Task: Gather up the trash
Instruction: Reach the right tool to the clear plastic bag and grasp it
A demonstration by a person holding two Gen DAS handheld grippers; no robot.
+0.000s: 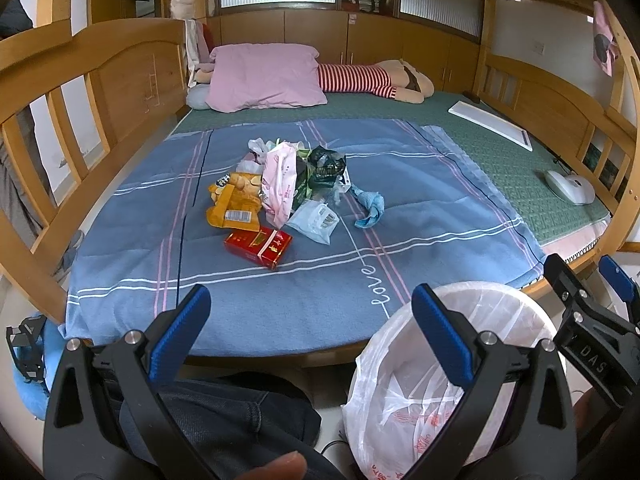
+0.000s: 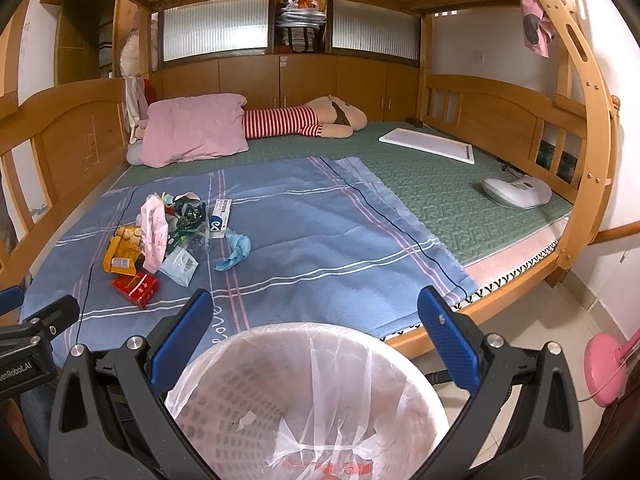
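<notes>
A heap of trash lies on the blue blanket (image 1: 280, 300): a red cigarette box (image 1: 258, 246), a yellow snack bag (image 1: 232, 200), a pink-and-white wrapper (image 1: 280, 184), a dark crumpled bag (image 1: 326, 164), a pale blue packet (image 1: 314, 222) and a blue rag (image 1: 370, 206). The right wrist view shows the same heap, with the red box (image 2: 136, 287) and a white carton (image 2: 222, 216). A white bin lined with a clear bag (image 2: 308, 396) stands below the bed edge. My left gripper (image 1: 308, 320) is open, short of the blanket's near edge. My right gripper (image 2: 316, 322) hangs open over the bin.
Wooden bunk rails (image 1: 60, 92) bound both sides of the bed. A pink pillow (image 1: 264, 76), a striped plush doll (image 1: 372, 78), a white board (image 1: 490, 122) and a white device (image 1: 570, 186) lie on the green mattress. A pink object (image 2: 604, 372) stands on the floor at right.
</notes>
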